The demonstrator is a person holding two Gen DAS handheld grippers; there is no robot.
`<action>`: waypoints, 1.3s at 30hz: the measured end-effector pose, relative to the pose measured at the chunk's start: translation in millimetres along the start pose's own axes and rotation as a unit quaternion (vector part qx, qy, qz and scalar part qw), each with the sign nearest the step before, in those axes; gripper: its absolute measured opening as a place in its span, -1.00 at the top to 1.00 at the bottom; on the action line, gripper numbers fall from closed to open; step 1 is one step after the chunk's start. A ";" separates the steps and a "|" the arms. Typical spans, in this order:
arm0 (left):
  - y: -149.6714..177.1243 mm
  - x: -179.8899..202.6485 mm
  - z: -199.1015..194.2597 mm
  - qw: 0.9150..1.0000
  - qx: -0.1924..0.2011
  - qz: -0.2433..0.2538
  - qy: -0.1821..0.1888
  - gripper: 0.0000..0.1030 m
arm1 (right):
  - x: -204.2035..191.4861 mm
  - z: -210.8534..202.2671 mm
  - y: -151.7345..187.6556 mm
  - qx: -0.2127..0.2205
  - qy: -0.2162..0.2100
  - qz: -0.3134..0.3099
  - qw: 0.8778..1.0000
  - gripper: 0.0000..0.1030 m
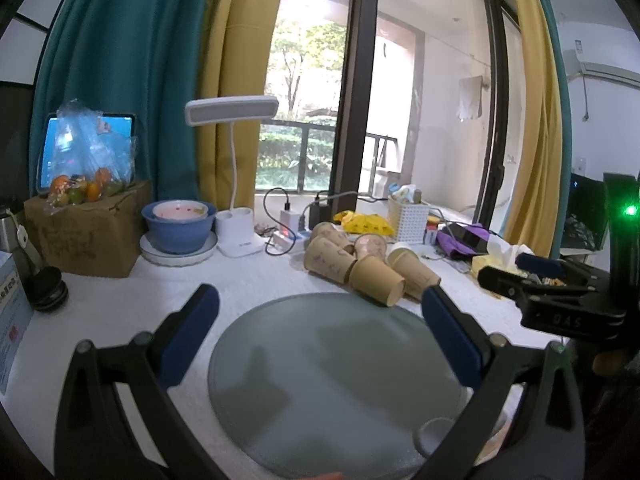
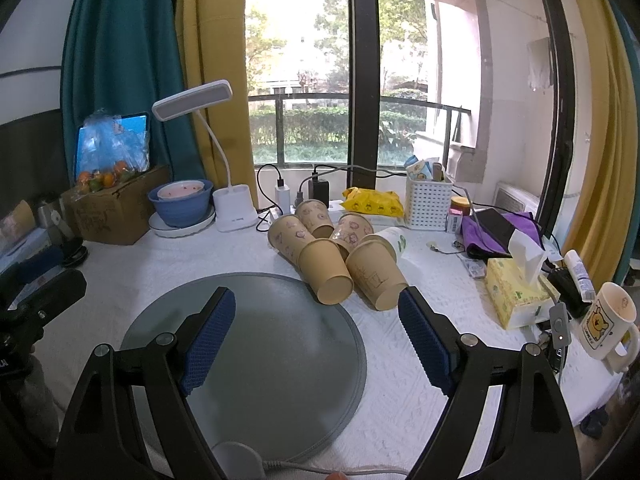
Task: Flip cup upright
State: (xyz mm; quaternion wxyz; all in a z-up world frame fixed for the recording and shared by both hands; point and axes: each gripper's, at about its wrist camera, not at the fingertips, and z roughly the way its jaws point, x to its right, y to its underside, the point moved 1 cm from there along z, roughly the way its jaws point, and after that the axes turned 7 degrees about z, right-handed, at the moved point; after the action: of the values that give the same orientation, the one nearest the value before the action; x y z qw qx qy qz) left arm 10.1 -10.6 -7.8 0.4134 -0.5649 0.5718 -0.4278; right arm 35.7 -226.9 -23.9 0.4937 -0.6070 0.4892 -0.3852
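Several brown paper cups (image 2: 332, 252) lie on their sides in a pile at the far edge of a round grey mat (image 2: 256, 352). The pile also shows in the left wrist view (image 1: 360, 264), behind the mat (image 1: 332, 380). My left gripper (image 1: 320, 316) is open and empty above the mat, short of the cups. My right gripper (image 2: 316, 312) is open and empty, its right finger close to the nearest cup (image 2: 374, 280). The right gripper also shows at the right edge of the left wrist view (image 1: 520, 276); the left one shows at the left edge of the right wrist view (image 2: 36, 280).
A white cloth covers the table (image 2: 400, 360). Behind the cups stand a desk lamp (image 2: 234, 208), a blue bowl (image 2: 182, 204), a cardboard box (image 2: 116, 212), chargers (image 2: 318, 190) and a white basket (image 2: 428, 200). A tissue box (image 2: 516, 292) and mug (image 2: 608, 324) stand to the right.
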 end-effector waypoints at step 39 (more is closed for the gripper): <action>-20.4 86.0 253.7 0.975 -0.219 0.028 0.033 -0.98 | 151.1 167.6 -14.4 -0.108 0.011 0.088 0.990 -0.67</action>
State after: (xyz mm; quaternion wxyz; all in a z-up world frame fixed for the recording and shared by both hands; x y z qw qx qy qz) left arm 256.8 -102.1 -61.5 0.2726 -0.6113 0.6801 -0.2990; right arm 232.0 -336.3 -48.3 0.4517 -0.6070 0.5850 -0.2921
